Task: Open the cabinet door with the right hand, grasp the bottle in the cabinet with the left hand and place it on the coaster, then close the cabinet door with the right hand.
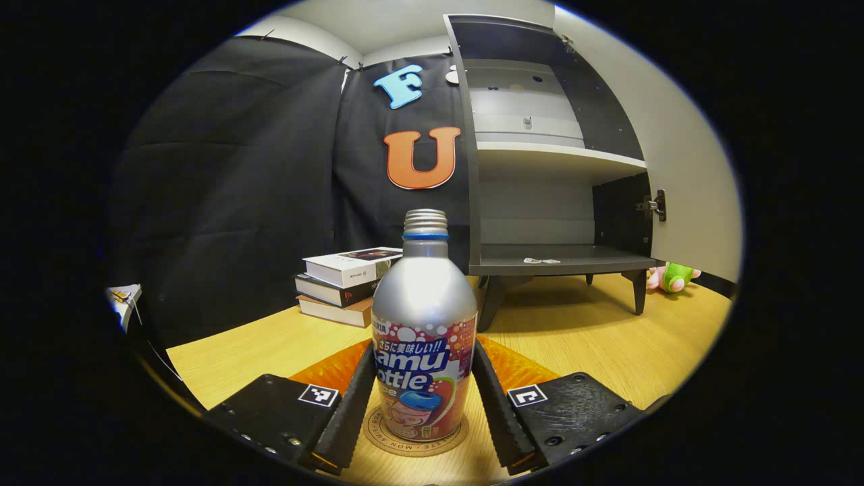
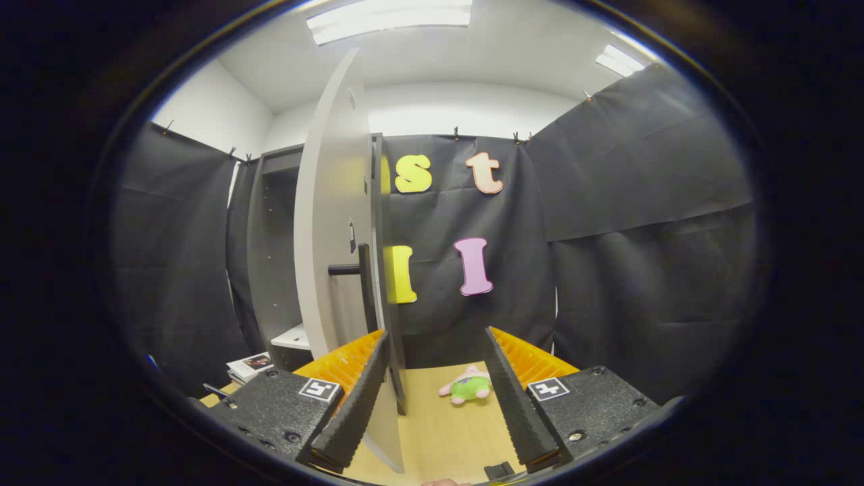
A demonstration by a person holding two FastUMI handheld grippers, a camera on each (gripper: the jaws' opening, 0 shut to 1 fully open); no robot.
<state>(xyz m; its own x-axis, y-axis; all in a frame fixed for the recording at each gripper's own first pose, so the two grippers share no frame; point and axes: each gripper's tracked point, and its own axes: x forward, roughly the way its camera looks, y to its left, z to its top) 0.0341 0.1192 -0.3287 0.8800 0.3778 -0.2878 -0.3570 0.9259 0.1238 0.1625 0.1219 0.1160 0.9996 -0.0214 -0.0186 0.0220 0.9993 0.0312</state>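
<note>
The right gripper (image 2: pixel 435 398) has its jaws spread wide. The edge of the open cabinet door (image 2: pixel 337 256) stands just inside the left finger (image 2: pixel 354 408), apart from the right one. The door's handle (image 2: pixel 358 270) sits above the left finger. Ahead between the fingers, a plush toy (image 2: pixel 467 386) lies on the table (image 2: pixel 439 432). Left of the door is the cabinet (image 2: pixel 273 256), with books (image 2: pixel 251 366) low beside it.

Walls: we see black cloth (image 2: pixel 641 223) hung below white wall (image 2: pixel 202 115).
Light: ceiling panels (image 2: pixel 388 13).
Table: light wood (image 1: pixel 594 337), stacked books (image 1: pixel 347 283) on it.
</note>
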